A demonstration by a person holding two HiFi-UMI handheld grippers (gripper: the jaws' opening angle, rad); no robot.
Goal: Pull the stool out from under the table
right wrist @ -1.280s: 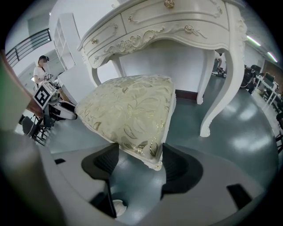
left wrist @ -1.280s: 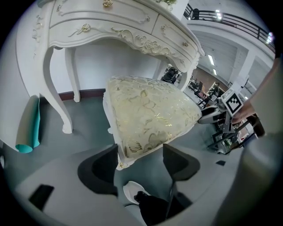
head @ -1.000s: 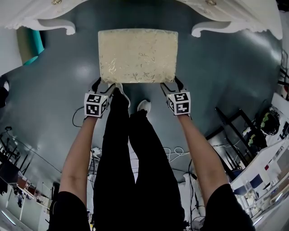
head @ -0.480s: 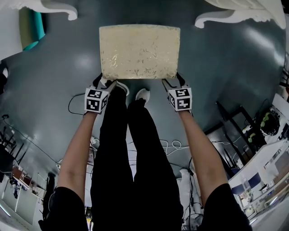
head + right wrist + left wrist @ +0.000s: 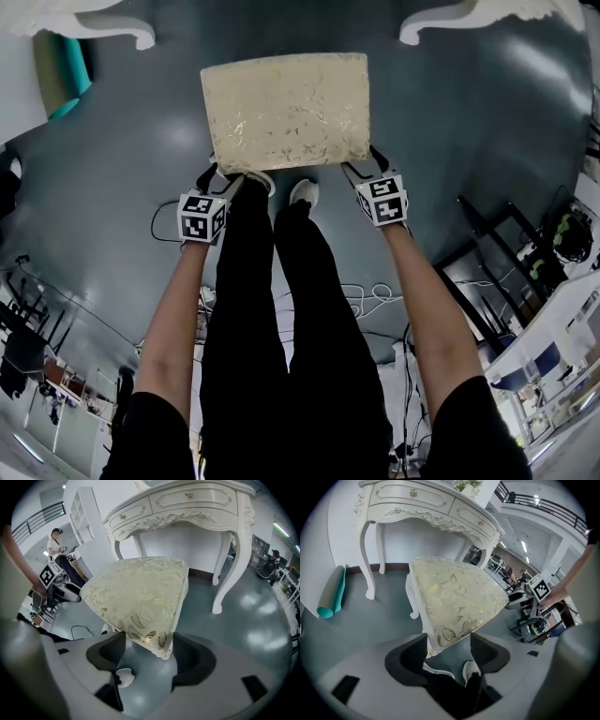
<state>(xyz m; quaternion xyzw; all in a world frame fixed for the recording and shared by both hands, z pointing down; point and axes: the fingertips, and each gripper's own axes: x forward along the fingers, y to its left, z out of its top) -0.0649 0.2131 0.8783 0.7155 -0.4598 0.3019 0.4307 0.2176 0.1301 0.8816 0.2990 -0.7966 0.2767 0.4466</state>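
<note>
The stool (image 5: pixel 284 112) stands on the grey floor clear of the counter (image 5: pixel 417 503), in front of it, with open floor between its far edge and the counter's curved legs. So the pull looks largely done. What may remain is a little more travel away from the counter, then letting go.

The left hand-held gripper (image 5: pixel 217 176) has just been closing. The stool corner farthest from the counter on that side sits between its jaws, which are still spread, with floor showing beside one jaw. The right hand-held gripper (image 5: pixel 363 164) is likewise spread around the other near corner (no firm pinch is visible).

By count: one stool, one counter, two hand-held grippers and one teal roll (image 5: pixel 70 70) by the counter's left leg.
</note>
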